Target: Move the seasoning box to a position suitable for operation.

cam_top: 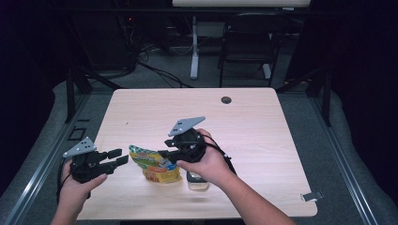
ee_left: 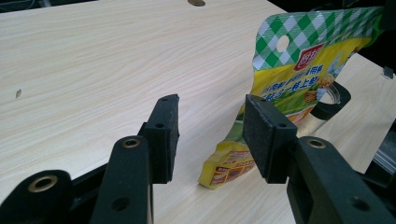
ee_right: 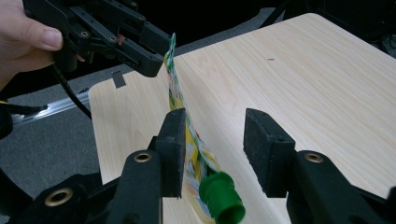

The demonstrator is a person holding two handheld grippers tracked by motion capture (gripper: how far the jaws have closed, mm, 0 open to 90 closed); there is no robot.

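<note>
You are holding both grippers open around a glossy, floppy pouch (cam_top: 155, 164) standing on the pale wood-grain table (cam_top: 263, 136). The right gripper (ee_right: 212, 135) is straddling it: pouch edge-on between the wide jaws, brushing one pad, green ribbed cap (ee_right: 222, 198) nearest. The left gripper (ee_left: 210, 135), jaws wide and empty, is facing the pouch's printed side, its long axis rising up and away.

The green-and-yellow printed plastic spouted pouch (cam_top: 155, 164) stood on the pale wooden table (cam_top: 253, 122), between the left gripper (cam_top: 119, 158) at 9 o'clock and the right gripper (cam_top: 165, 154) at 3 o'clock. A small clear container (cam_top: 197, 182) sat beneath the right hand (cam_top: 209, 161).
</note>
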